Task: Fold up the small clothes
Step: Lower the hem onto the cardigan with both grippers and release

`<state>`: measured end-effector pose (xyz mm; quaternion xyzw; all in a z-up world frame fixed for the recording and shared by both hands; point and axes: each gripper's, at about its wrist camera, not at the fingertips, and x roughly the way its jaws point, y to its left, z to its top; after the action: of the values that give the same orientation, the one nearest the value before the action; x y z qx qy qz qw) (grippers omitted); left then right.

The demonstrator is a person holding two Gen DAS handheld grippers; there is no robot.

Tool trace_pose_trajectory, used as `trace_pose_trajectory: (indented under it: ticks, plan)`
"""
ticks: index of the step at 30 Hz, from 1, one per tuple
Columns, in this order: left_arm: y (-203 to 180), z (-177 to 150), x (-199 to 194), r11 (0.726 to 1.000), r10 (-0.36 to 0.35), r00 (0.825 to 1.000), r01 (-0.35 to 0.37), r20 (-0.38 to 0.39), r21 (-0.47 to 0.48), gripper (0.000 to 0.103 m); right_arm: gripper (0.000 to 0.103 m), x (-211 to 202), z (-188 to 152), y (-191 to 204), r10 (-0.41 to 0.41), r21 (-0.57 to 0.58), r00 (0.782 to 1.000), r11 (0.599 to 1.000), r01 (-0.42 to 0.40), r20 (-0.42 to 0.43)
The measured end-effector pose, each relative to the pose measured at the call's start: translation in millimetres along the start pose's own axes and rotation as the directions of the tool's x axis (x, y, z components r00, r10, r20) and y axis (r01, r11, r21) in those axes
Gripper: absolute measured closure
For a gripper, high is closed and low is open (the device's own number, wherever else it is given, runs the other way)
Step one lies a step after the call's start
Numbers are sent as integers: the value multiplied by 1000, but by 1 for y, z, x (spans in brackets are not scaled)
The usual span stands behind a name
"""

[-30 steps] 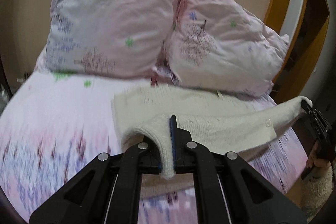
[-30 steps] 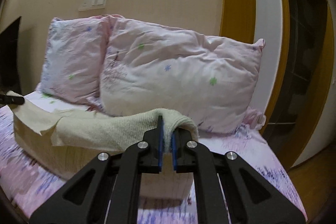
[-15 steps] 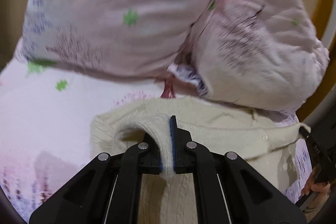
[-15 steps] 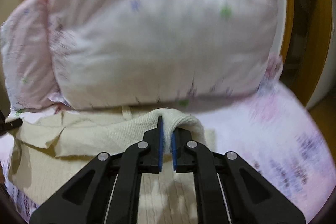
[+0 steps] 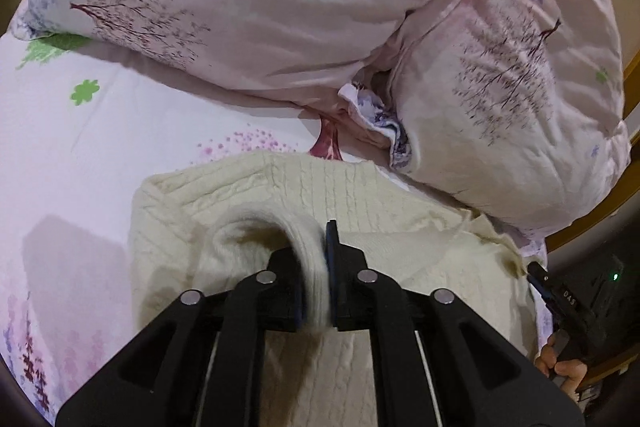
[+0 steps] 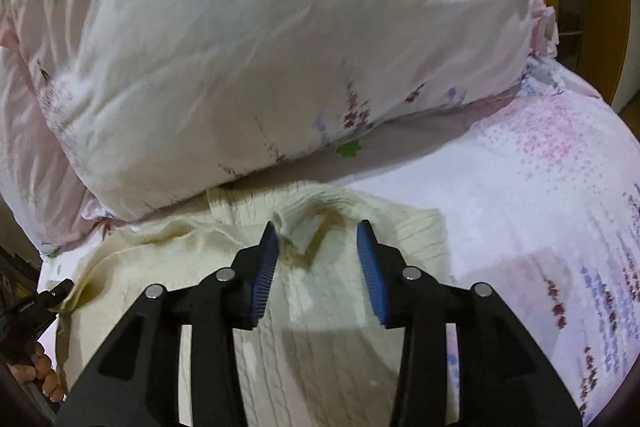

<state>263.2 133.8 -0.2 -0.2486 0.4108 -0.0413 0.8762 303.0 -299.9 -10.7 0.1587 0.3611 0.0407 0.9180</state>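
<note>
On the bed, against the pillows: a folded garment, with both tongs over it.
Bed (image 5: pixel 80 155): covered in a pale pink sheet printed with green flowers and purple sprigs; carrying everything else.
Pillows (image 5: pixel 248 7): two, in matching pink floral cases, propped side by side at the bed's far end; the right-hand one (image 6: pixel 280 47) filling most of the right wrist view.
Sweater (image 5: pixel 400 227): cream cable knit, lying flat on the bed just in front of the pillows, far edge reaching under the right-hand pillow's lower edge; doubled over, with a folded layer on top.
Left tongs (image 5: pixel 318 259): jaws nearly together and beginning to part, a blurred fold of the sweater between the pads, still pinched; seen from the right wrist camera at the sweater's left edge (image 6: pixel 60 287).
Right tongs (image 6: pixel 316 251): jaws opening, blue pads standing clear on either side of a rumpled ridge of the sweater (image 6: pixel 312 227), not pressing it; seen from the left wrist camera at the sweater's right edge (image 5: pixel 538 273).
Hands: fingers (image 5: pixel 564 367) curled on the right tongs' handle; fingers (image 6: pixel 40 371) likewise on the left.
</note>
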Motion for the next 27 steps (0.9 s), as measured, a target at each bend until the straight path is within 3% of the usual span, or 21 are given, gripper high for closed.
trace_pose_trajectory:
  ticks: [2,4,5,11,16,19,21,27]
  plan:
    - [2,-2,-14,1000,2,1000,-2,21,9,71,62,-13,-1,-7,-4,-8,1000,1000,4,15]
    - [6,-6,-30,999,29,998,-31,61,23,57,62,-22,-2,-14,-9,-14,1000,1000,9,20]
    - [7,-7,-35,998,46,996,-49,74,31,55,62,-26,-4,-18,-14,-18,1000,1000,15,19]
    - [30,-27,-54,988,142,987,-146,71,54,55,71,-35,-25,-44,-19,-29,999,999,18,-36]
    - [37,-40,-57,986,144,989,-147,46,75,55,76,-35,-41,-50,-18,-42,997,999,15,-70]
    - [34,-47,-53,985,139,990,-141,29,95,57,87,-30,-47,-48,-16,-58,996,998,10,-91]
    - [30,-52,-53,984,135,991,-137,24,116,64,93,-31,-49,-45,-17,-67,996,998,11,-85]
    - [27,-58,-58,981,135,991,-137,19,141,90,97,-44,-49,-40,-14,-78,999,997,11,-45]
